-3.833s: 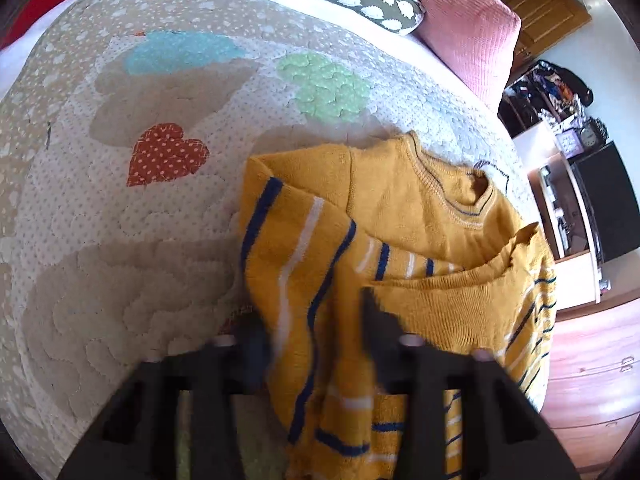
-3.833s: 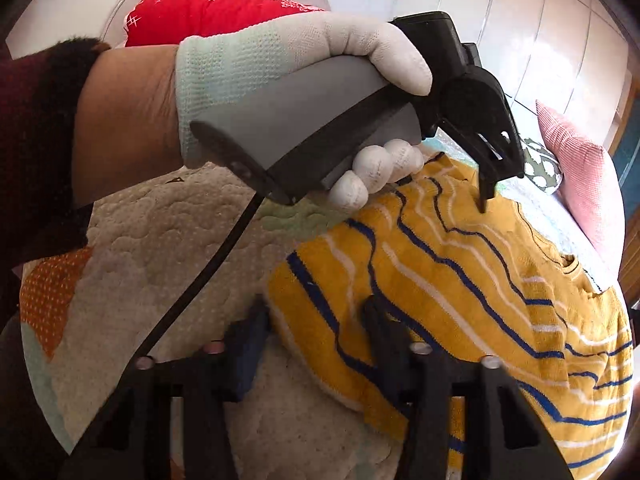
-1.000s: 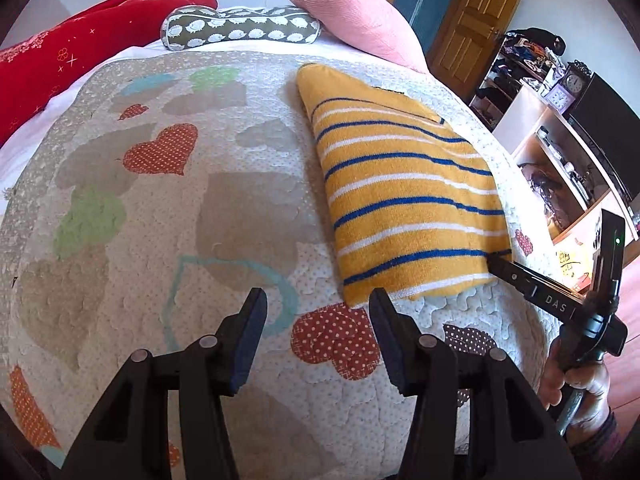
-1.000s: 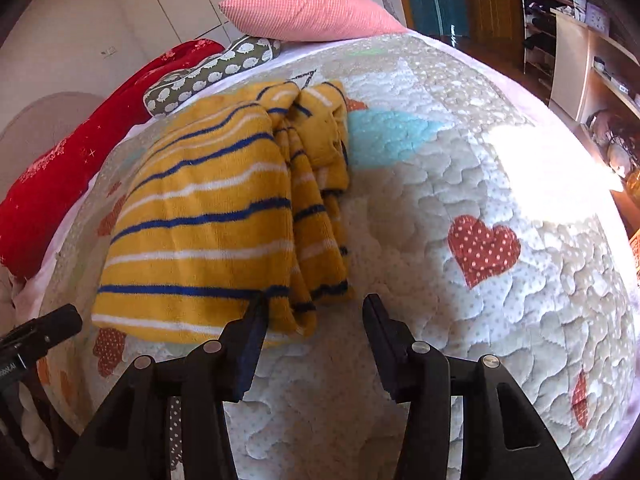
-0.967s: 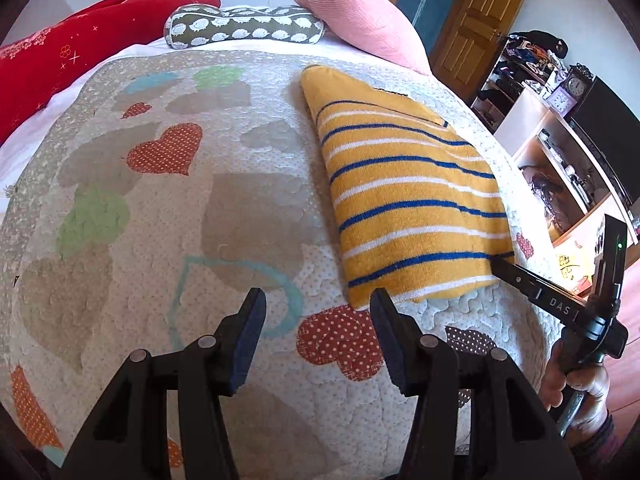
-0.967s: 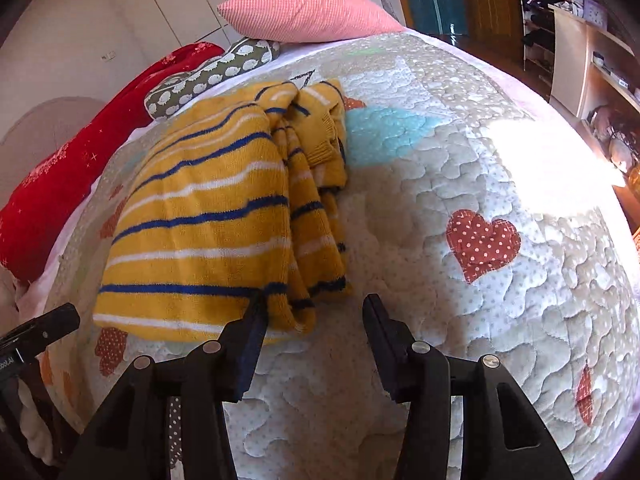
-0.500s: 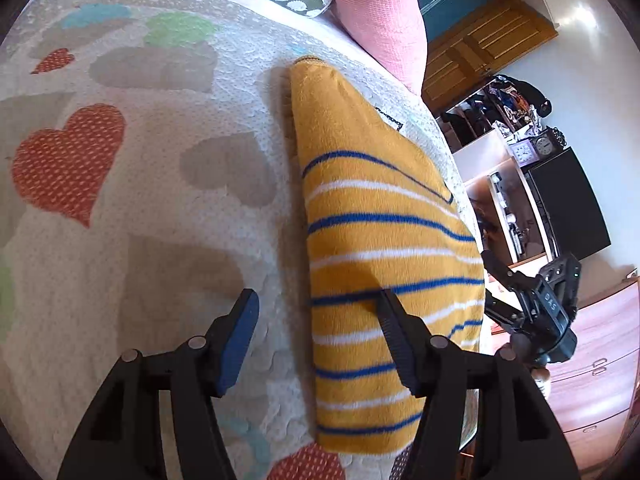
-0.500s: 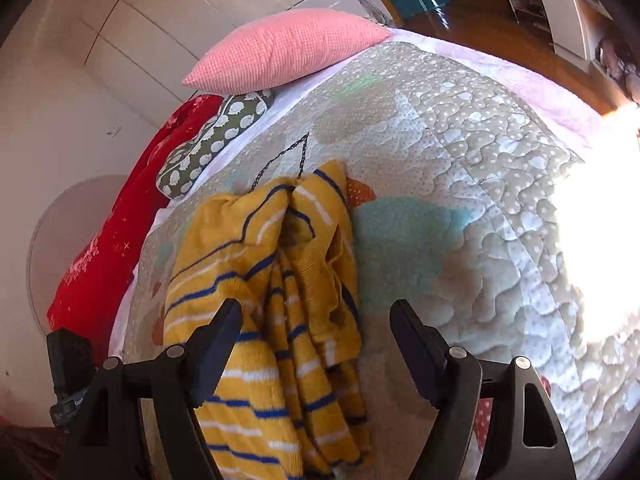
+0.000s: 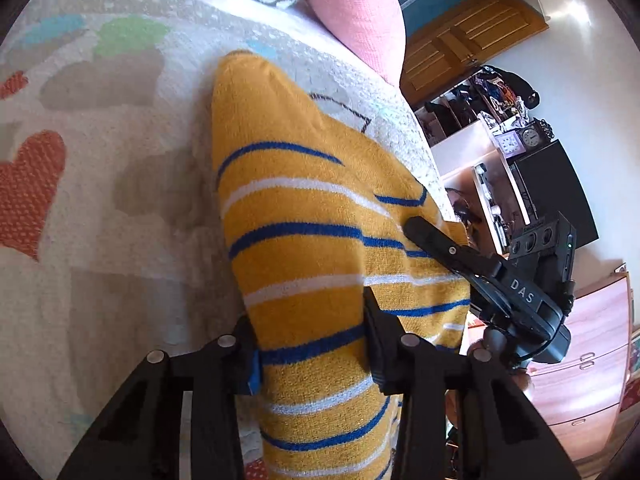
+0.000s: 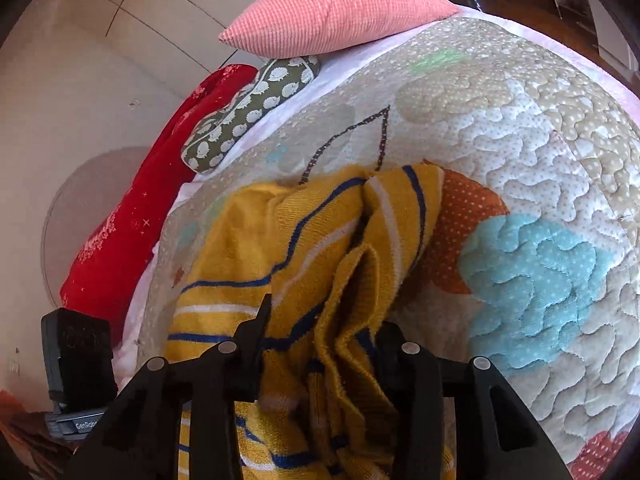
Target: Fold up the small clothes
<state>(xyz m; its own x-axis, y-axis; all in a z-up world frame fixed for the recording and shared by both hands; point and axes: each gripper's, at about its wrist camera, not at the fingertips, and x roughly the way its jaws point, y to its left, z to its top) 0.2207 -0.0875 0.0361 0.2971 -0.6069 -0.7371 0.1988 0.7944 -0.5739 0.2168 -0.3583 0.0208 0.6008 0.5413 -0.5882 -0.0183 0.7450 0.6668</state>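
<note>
A mustard-yellow sweater (image 9: 300, 200) with blue and white stripes lies folded lengthwise on a quilted bedspread (image 9: 100, 200) with heart patches. My left gripper (image 9: 308, 320) straddles its near folded edge. The jaws are closing, with knit filling the gap and both pads against it. In the right wrist view the sweater (image 10: 240, 240) shows its bunched, layered side. My right gripper (image 10: 324, 320) is closing too, its pads pressing on those gathered layers. One of the right gripper's fingers (image 9: 424, 236) shows on the sweater's far edge in the left wrist view.
A pink pillow (image 10: 332, 12), a green patterned bolster (image 10: 248, 116) and a red blanket (image 10: 140, 220) line the head of the bed. Past the bed's edge stand shelves (image 9: 480, 140) and a wooden dresser (image 9: 592, 360). The left tool's body (image 10: 76, 352) shows at lower left.
Both grippers came in from the bare quilt onto the sweater. Their jaws widened, then narrowed around the fabric, the left on the folded edge and the right on the bunched side.
</note>
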